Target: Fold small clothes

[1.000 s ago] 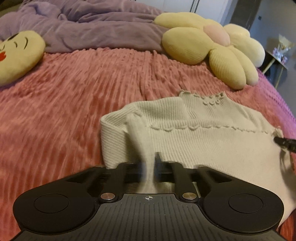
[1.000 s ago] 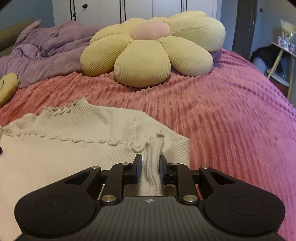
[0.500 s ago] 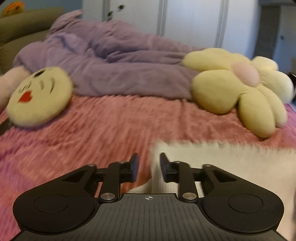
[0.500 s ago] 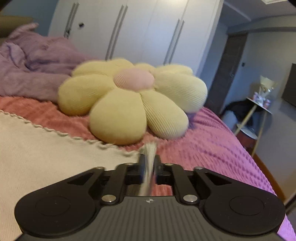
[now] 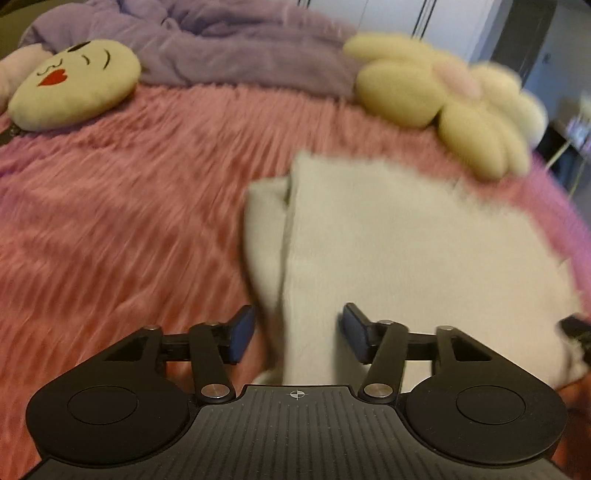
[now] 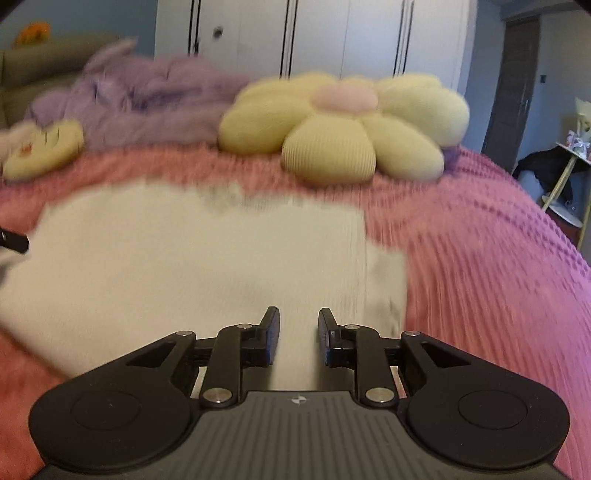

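Note:
A cream knit sweater point(image 5: 406, 251) lies folded on the pink bedspread point(image 5: 129, 229), a plain panel on top and a folded edge along its left side. My left gripper point(image 5: 299, 332) hovers over its near left part, jaws opening, cloth showing in the gap but untouched by the pads. In the right wrist view the sweater point(image 6: 192, 258) fills the lower left. My right gripper point(image 6: 299, 332) stands above its near right corner, jaws opening a little, pads apart from the cloth. Each view catches the other gripper's tip at its edge. Both frames are blurred.
A yellow flower cushion point(image 6: 343, 122) rests beyond the sweater, with a round face cushion point(image 5: 74, 85) at the far left. A purple blanket point(image 5: 240, 48) is heaped behind them. White wardrobe doors point(image 6: 314, 33) stand at the back, and a side table point(image 6: 569, 173) is off the bed's right.
Both grippers were shut on the sweater's cloth, carried it forward over the garment, then let go. The ruffled front is now covered by a plain panel. Both jaws have spread.

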`<state>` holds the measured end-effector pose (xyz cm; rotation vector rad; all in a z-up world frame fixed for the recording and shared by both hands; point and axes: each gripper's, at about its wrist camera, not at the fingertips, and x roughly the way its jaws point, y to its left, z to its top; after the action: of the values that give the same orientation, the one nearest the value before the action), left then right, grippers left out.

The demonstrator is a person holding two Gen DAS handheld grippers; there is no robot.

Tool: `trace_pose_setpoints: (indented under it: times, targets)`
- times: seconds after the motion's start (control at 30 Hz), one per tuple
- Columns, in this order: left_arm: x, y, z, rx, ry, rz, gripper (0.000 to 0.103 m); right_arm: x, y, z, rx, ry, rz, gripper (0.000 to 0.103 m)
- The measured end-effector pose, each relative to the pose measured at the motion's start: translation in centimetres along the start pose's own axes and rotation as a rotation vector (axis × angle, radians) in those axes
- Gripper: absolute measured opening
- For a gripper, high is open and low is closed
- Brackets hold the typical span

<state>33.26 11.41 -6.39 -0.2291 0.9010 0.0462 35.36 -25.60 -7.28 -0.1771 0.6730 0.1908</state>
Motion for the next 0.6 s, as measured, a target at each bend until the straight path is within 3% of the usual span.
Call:
trace_pose_setpoints:
  times: [0.13, 0.23, 0.37, 0.53, 0.6]
  targets:
    - [-0.6, 1.5, 0.3, -0.071, -0.021, 0.117, 0.053, -0.2, -1.5, -1.0, -0.002, 0.017, -0.044, 0.019]
    - [-2.1, 2.6, -0.2, -0.129, -0.002, 0.051, 0.052, -1.1, -2.1, -0.5, 0.065, 0.047, -0.116, 0.026]
    - [-3.7, 1.9, -2.2, -0.113, 0.05, -0.044, 0.061, -2.7, -3.0, -1.3, 0.227, 0.074, -0.028, 0.04]
    - [-2.9, 0.9, -3.6, -0.109, 0.108, -0.059, 0.057, -2.6, -2.4, -2.7, 0.223, 0.119, -0.016, 0.04]
    - [-2.5, 1.0, -3.5, -0.141, 0.114, -0.057, 0.047, -2.6, -2.5, -2.8, 0.23, 0.121, -0.011, 0.032]
